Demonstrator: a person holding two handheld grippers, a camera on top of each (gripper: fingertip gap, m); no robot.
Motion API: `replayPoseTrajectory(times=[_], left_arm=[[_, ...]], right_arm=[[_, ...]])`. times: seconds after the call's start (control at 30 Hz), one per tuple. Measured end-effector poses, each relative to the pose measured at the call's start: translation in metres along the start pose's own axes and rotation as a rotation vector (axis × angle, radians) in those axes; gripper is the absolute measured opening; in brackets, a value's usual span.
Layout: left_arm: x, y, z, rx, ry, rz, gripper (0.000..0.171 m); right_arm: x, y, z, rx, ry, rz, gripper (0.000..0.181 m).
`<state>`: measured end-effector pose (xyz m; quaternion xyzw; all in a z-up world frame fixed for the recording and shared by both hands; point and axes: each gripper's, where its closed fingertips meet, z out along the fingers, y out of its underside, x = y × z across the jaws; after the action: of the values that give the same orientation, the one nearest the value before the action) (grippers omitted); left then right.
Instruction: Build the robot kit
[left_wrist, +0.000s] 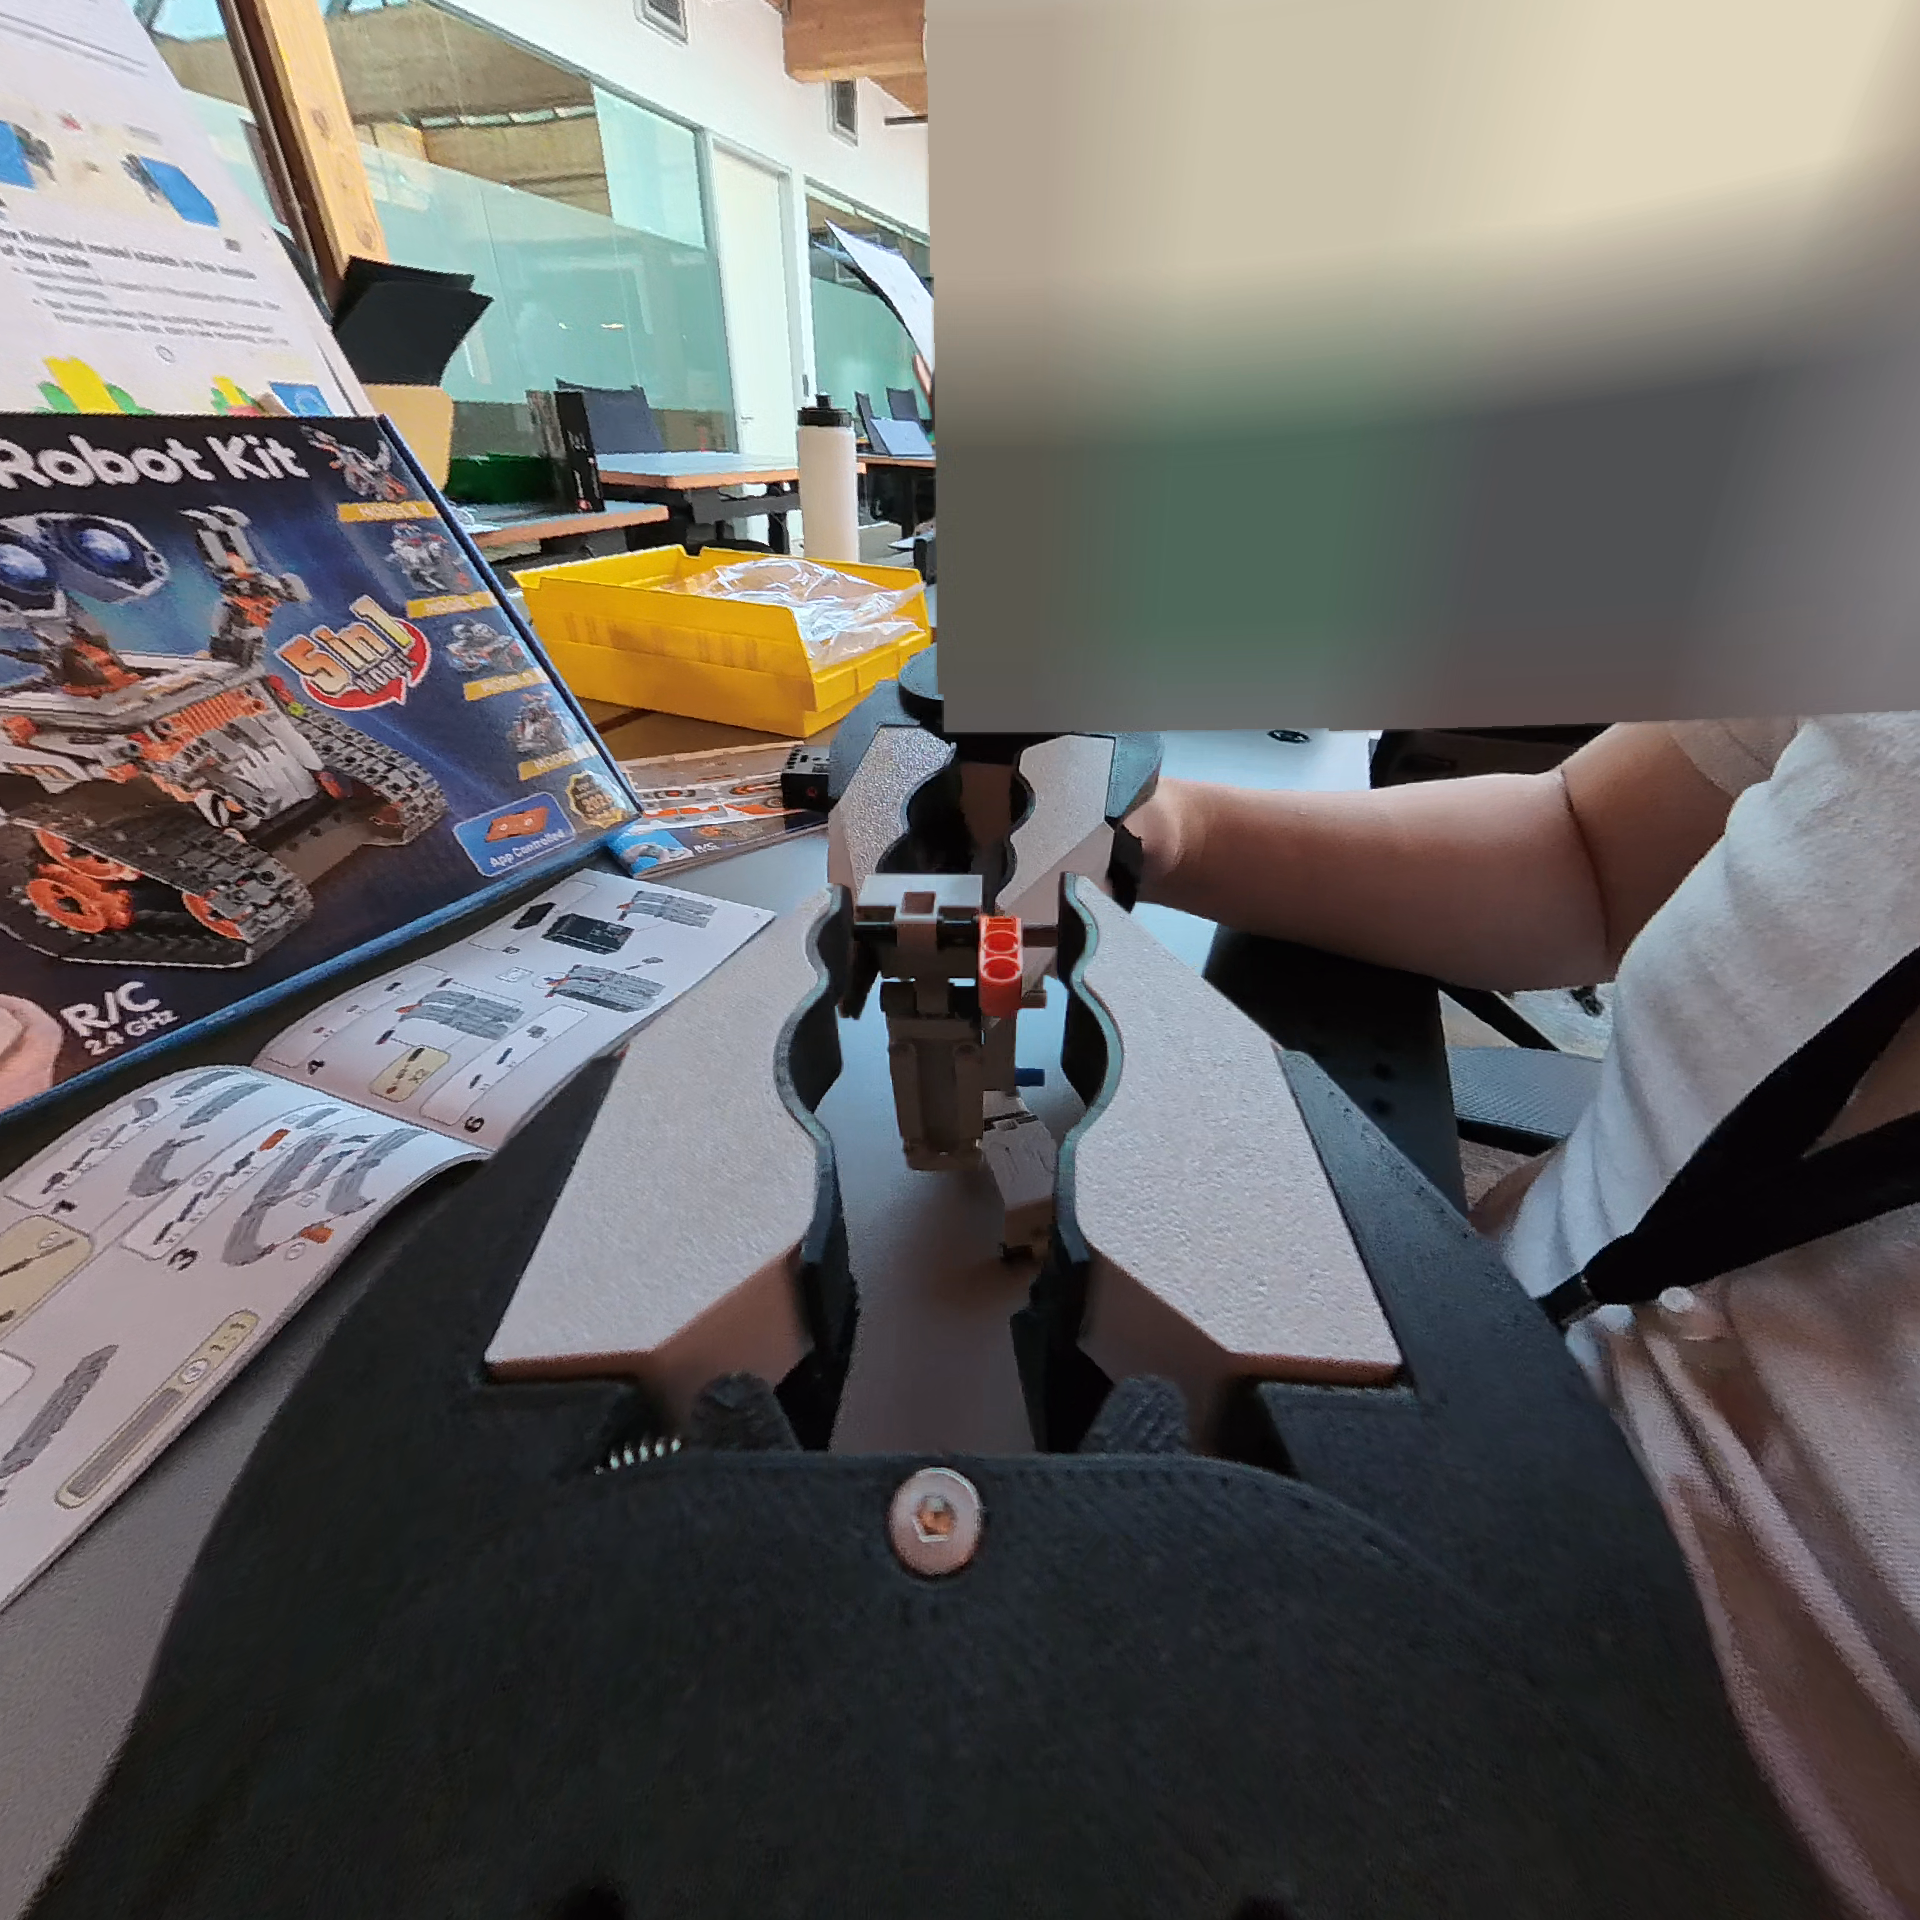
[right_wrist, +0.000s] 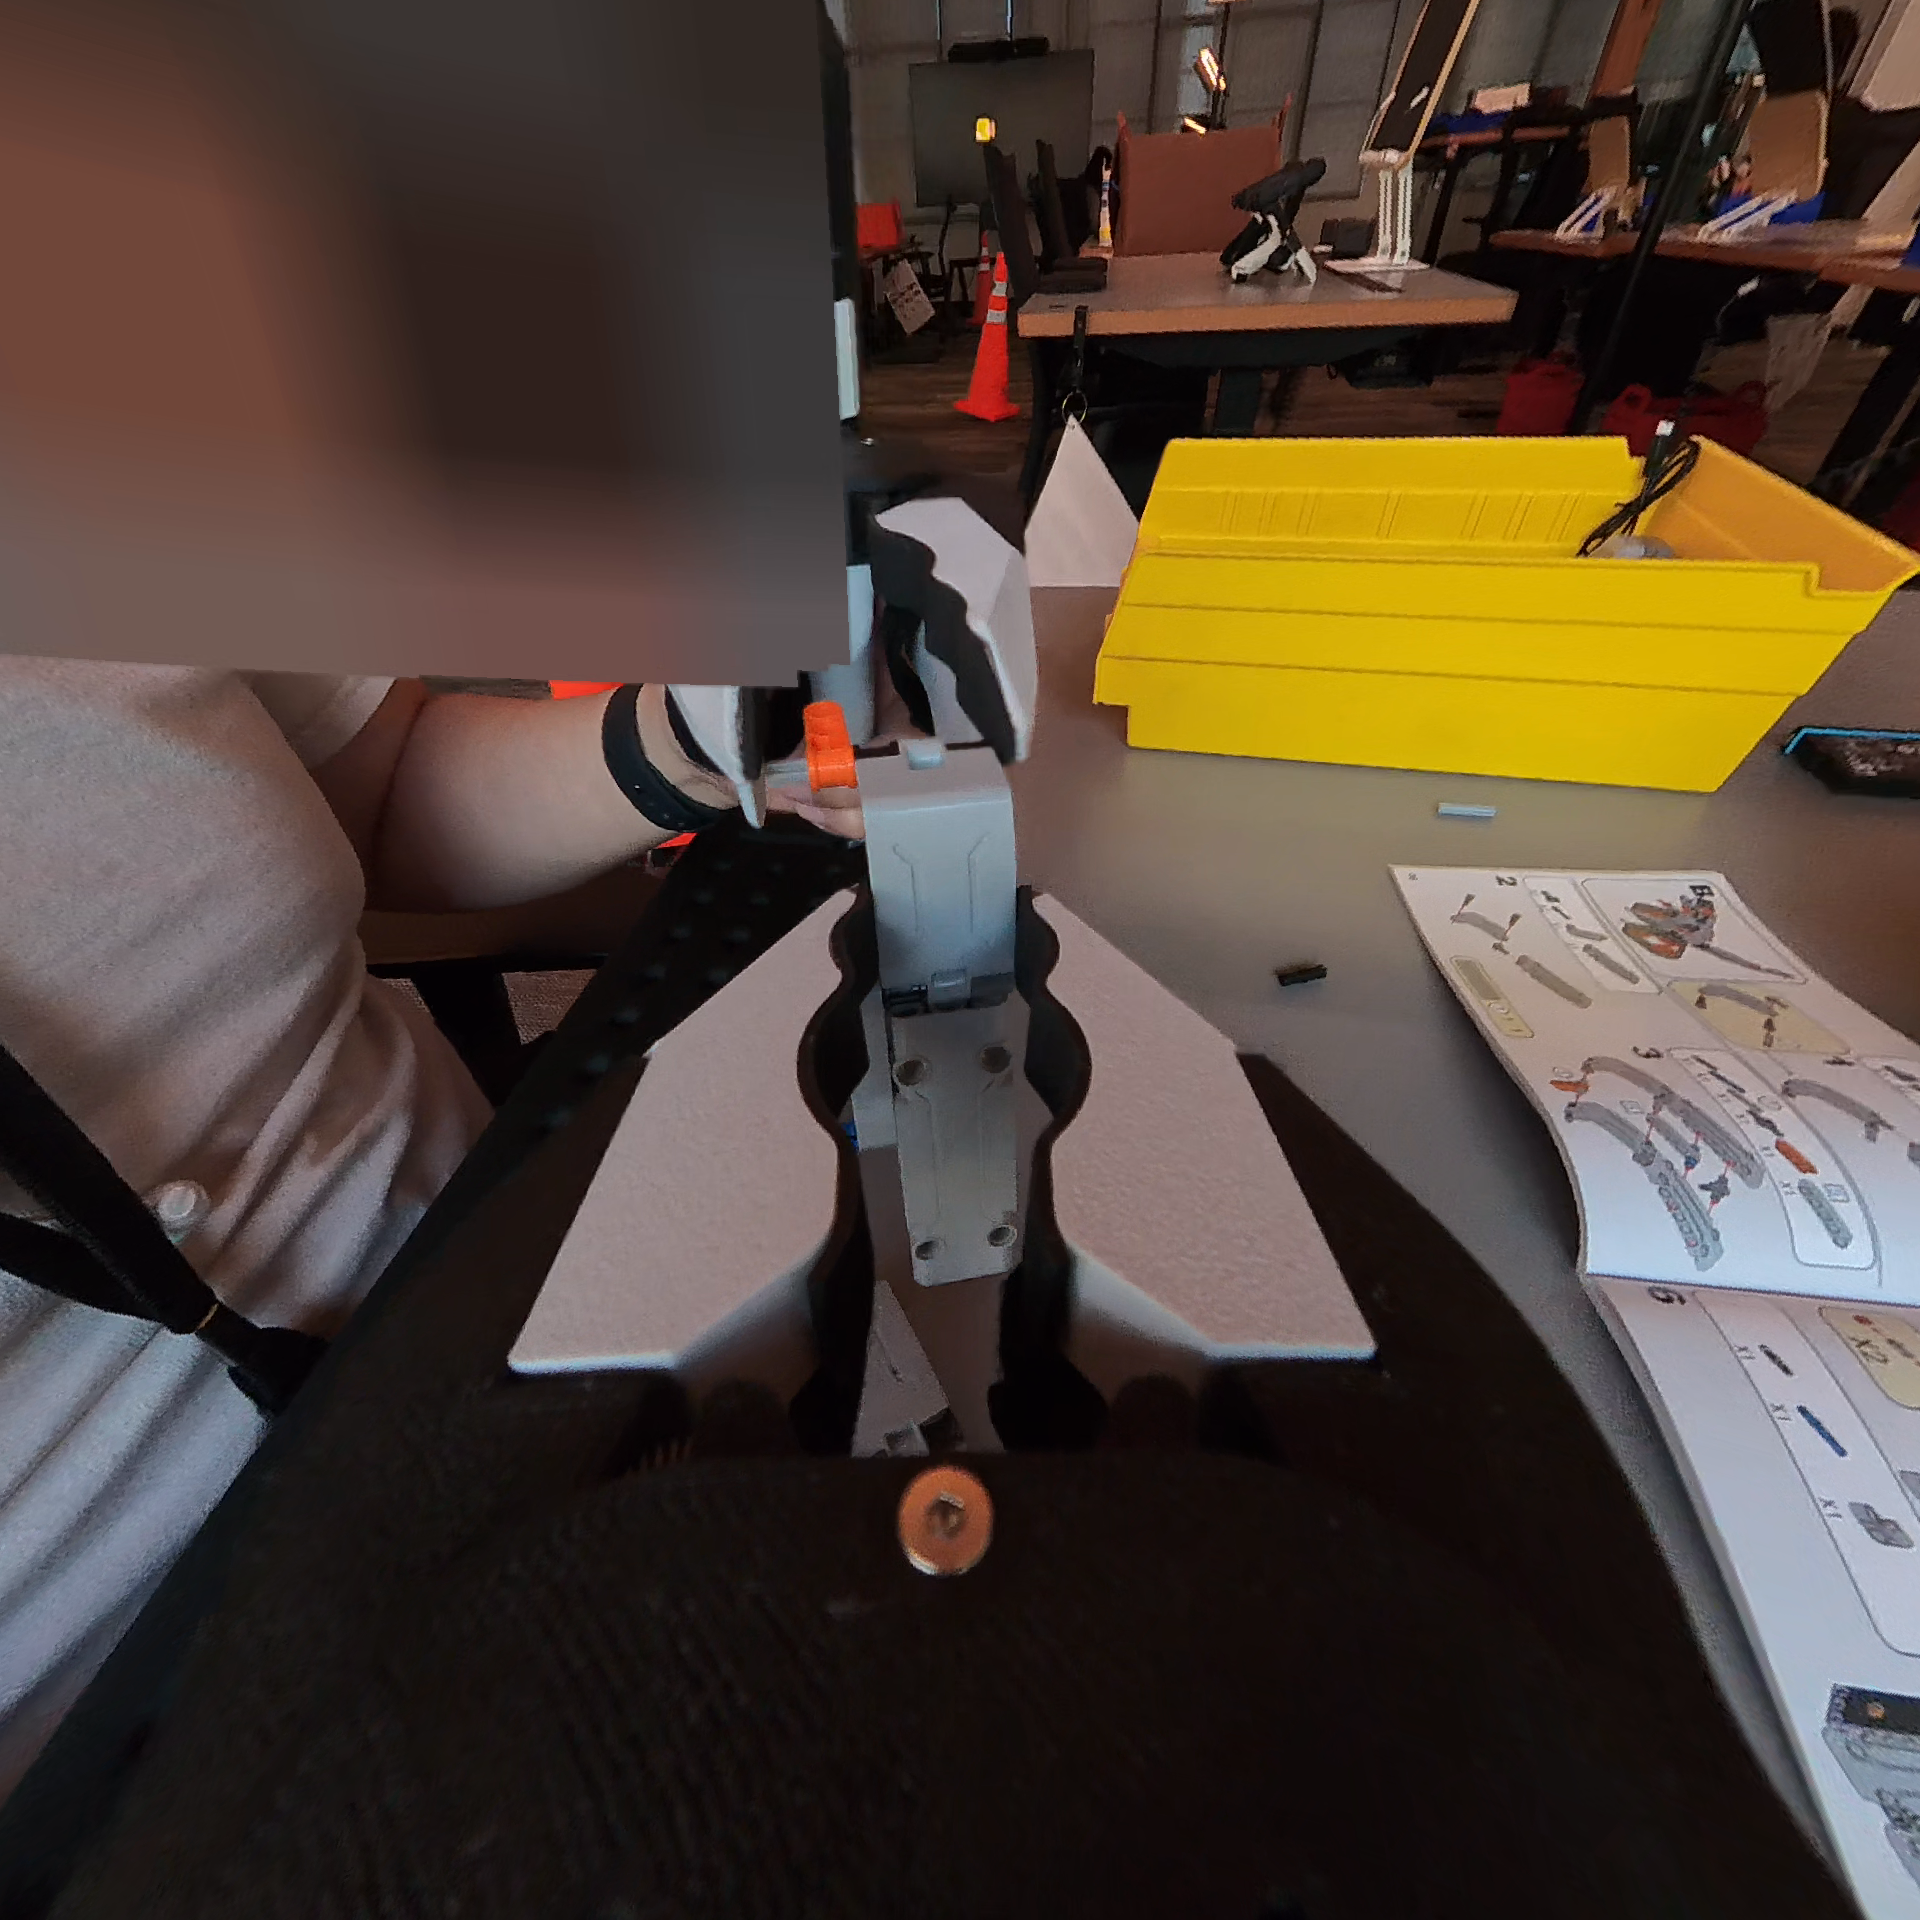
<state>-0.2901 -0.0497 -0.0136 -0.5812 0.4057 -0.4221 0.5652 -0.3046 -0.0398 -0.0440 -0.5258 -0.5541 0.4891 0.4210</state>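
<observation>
A grey brick-built assembly (left_wrist: 930, 1060) with an orange connector (left_wrist: 1001, 951) on a cross axle at its top is held up between both grippers, above the dark table. My left gripper (left_wrist: 956, 925) is closed across the axle end of it, fingertips on either side. My right gripper (right_wrist: 940, 909) is shut on the grey motor-like block (right_wrist: 935, 862) of the same assembly, which runs back between its fingers. The right gripper (left_wrist: 971, 831) faces me in the left wrist view. The left gripper (right_wrist: 873, 748) and the orange connector (right_wrist: 828, 748) show in the right wrist view.
A yellow bin (left_wrist: 707, 655) with a clear bag stands behind; it holds a cable in the right wrist view (right_wrist: 1455, 665). A blue kit box (left_wrist: 260, 707) leans at left. An open instruction booklet (right_wrist: 1714, 1091) lies on the table, with small loose parts (right_wrist: 1301, 975) nearby. A person's arm (left_wrist: 1403, 862) is at right. My left and right fingertips are right by each other.
</observation>
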Motion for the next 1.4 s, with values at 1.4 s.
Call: replayPoseTrajectory(times=[1.4], left_arm=[[-0.044,0.018,-0.002,0.035,-0.258,-0.219,0.038]], right_arm=[[0.047,-0.007,-0.006,-0.035,0.496,-0.379,0.012]])
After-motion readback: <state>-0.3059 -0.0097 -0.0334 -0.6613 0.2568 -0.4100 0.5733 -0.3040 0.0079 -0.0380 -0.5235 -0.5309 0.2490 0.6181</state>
